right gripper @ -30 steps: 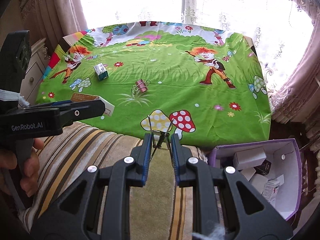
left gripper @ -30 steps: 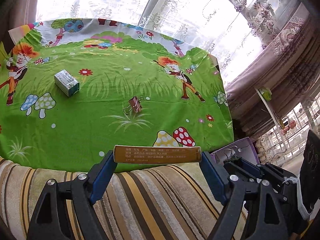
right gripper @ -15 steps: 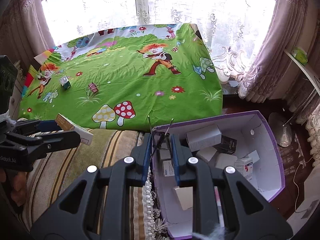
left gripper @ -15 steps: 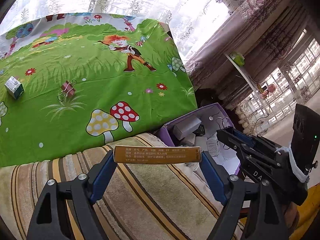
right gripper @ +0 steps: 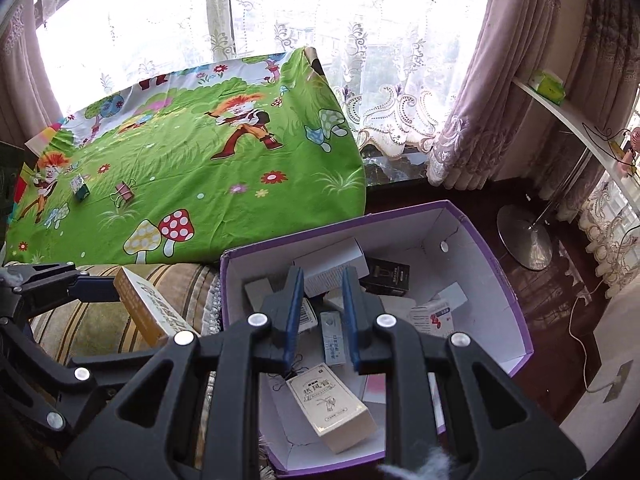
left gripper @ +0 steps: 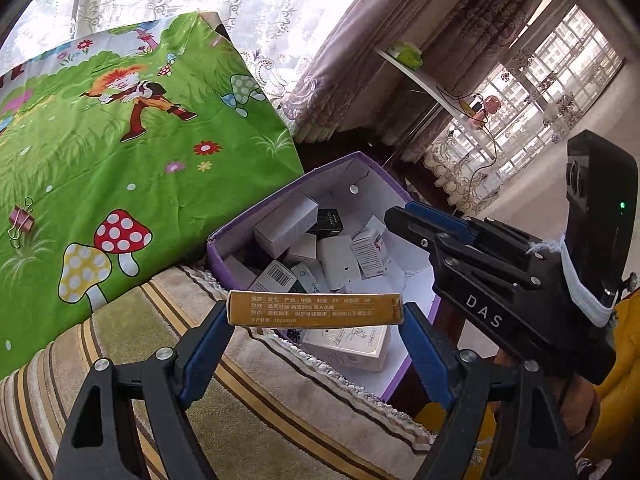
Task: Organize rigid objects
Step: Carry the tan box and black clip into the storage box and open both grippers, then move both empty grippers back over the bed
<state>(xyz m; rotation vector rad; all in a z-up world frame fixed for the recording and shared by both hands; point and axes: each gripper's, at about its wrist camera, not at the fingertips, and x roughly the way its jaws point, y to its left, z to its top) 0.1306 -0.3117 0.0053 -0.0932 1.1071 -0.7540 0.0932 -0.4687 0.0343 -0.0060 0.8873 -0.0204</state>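
Observation:
My left gripper (left gripper: 314,314) is shut on a long yellow box (left gripper: 314,309) and holds it over the near-left rim of the purple cardboard box (left gripper: 288,194). The yellow box also shows in the right wrist view (right gripper: 150,306). My right gripper (right gripper: 320,284) hangs over the purple box (right gripper: 500,272) with its jaws slightly apart and nothing between them. A black binder clip (right gripper: 294,368) lies in the box below it. The box holds several small cartons. A pink binder clip (right gripper: 124,193) and a small green-white carton (right gripper: 79,187) lie on the green cartoon cloth (right gripper: 192,176).
A striped sofa edge (left gripper: 248,412) runs below the left gripper. A floor lamp base (right gripper: 524,236) stands on the dark floor right of the box. Lace curtains (right gripper: 360,32) and a window are behind. A white shelf (right gripper: 560,108) is at the right.
Both grippers swung right from the cloth to the purple box. The right gripper opened and the black binder clip it held now lies in the box. The left still holds the yellow box.

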